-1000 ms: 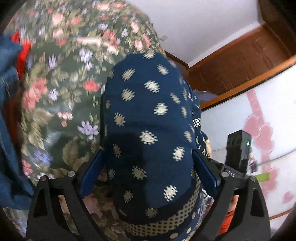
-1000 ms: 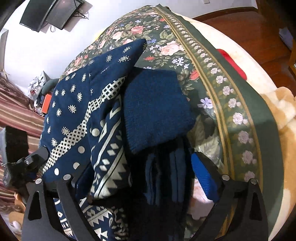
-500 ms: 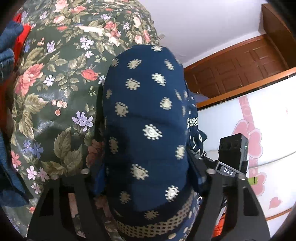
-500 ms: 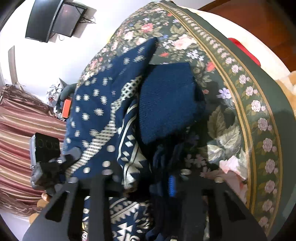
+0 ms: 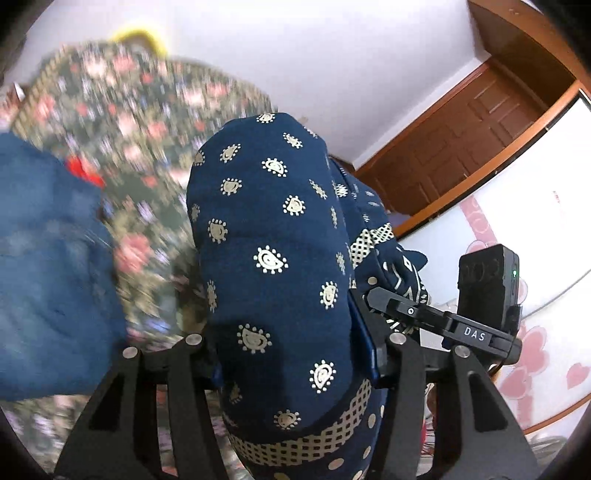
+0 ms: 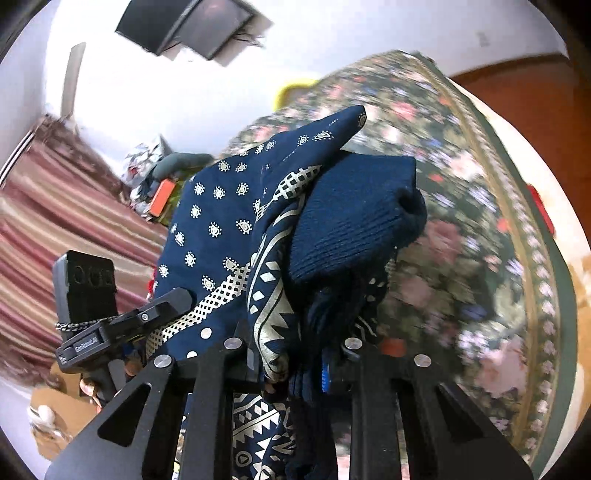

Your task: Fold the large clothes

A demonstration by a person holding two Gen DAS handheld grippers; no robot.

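Note:
A navy garment (image 5: 273,221) printed with pale paisley dots and a checked band bulges up between the fingers of my left gripper (image 5: 291,343). The jaws are closing and the blue pads press on the cloth. In the right wrist view the same garment (image 6: 221,229) hangs bunched, with a plain navy ribbed knit cuff (image 6: 354,221) folded over it. My right gripper (image 6: 291,358) pinches a thick fold of it, its jaws still closing. The garment is lifted off the floral bedspread (image 6: 461,184). The two grippers are close side by side.
A blue denim piece (image 5: 44,258) and something red (image 5: 85,171) lie on the bedspread (image 5: 140,147) at the left. A wooden door (image 5: 461,147) and a white wardrobe with pink hearts (image 5: 535,258) stand right. A wall television (image 6: 192,26) and striped curtain (image 6: 55,221) are behind.
Both grippers have gone from wide around the garment to pinched on it. Both have risen with the cloth, and the bedspread now lies lower and blurred.

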